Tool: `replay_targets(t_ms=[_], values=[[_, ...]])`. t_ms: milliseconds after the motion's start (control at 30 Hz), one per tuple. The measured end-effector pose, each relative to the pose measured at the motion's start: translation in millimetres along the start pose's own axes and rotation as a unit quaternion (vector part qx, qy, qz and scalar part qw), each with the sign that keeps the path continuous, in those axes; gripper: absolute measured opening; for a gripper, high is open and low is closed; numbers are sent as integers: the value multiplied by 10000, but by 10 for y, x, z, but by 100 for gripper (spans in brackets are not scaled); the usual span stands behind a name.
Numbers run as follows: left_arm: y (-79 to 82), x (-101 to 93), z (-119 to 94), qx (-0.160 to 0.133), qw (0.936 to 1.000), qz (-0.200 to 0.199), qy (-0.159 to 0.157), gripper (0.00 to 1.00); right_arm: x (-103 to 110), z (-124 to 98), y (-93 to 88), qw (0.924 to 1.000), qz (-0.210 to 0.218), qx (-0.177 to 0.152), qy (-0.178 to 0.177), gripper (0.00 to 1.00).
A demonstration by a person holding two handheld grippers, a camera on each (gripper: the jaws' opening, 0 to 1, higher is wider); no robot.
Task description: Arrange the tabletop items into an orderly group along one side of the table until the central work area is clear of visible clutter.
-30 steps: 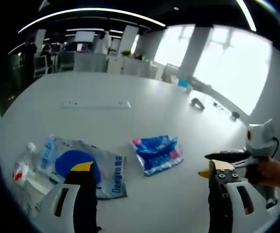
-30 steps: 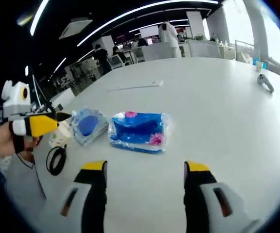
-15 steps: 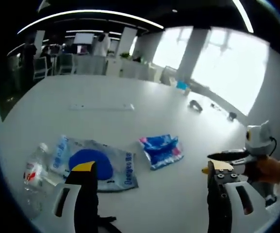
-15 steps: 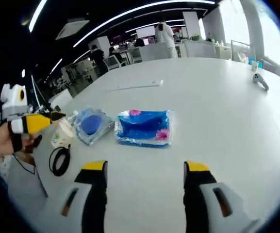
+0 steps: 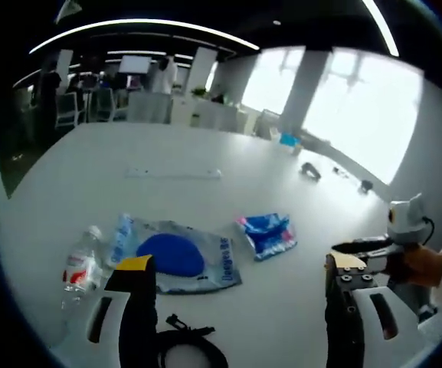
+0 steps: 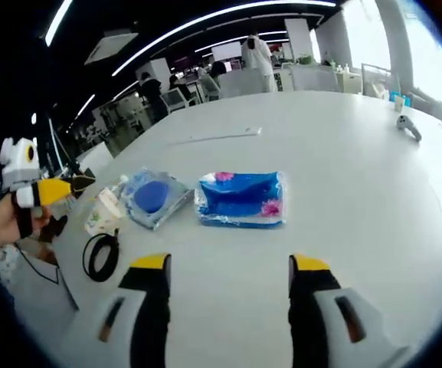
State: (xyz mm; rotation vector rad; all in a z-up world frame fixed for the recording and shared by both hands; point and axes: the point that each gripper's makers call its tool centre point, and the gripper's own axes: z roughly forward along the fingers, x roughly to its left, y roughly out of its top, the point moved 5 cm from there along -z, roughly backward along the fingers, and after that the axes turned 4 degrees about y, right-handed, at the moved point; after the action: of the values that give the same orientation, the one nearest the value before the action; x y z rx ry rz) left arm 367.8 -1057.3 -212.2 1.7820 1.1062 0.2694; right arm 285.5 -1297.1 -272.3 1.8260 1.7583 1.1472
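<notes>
Four loose items are sitting mid-tabletop (image 6: 343,253), largest first: clear bag with blue disc (image 5: 178,261), blue packet (image 6: 242,199), cable coil (image 6: 102,255), water bottle (image 5: 81,267). Both grippers, left (image 5: 232,268) and right (image 6: 228,264), are hovering released, holding nothing. Risks: slick film slipping from fingers; bottle rolling off edge.

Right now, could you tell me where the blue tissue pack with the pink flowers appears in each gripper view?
Left gripper view: the tissue pack lies right of centre on the table, right of the clear bag with a blue disc.
Right gripper view: the tissue pack lies near centre, above the jaws.
Shared landmark: that clear bag, directly left of the pack in both.
</notes>
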Motion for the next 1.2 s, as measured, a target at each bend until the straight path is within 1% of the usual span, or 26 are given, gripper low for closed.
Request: replay_targets(t_ms=[200,267,367,600,733,833,933,1100,1200], values=[[17,131,-92,-33,10000,48,54,88,109,65,-10,10000,2,69,-8,60],[-3,169,-109,-5,9999,104,75,88,144,77,-7,10000,36,69,1,60],[-38,223,-115,28,9999,44,93,87,184,98,-14,9999,-16,101,27,60],[-67,256,-127,67,9999,59,100,87,208,107,-8,9999,-12,154,60,60],[-99,293,-182,44,9999,82,124,86,226,108,-1,9998,-73,154,106,60],[-182,358,-214,88,9998,49,184,85,255,126,-35,9997,-92,203,141,59],[-313,439,-288,212,9993,35,306,83,304,148,-71,9995,-67,227,187,59],[-437,532,-372,296,9987,-15,418,81,398,203,-137,9990,-97,320,292,59],[-512,584,-420,358,9981,-51,490,80,499,244,-175,9983,-31,410,402,58]])
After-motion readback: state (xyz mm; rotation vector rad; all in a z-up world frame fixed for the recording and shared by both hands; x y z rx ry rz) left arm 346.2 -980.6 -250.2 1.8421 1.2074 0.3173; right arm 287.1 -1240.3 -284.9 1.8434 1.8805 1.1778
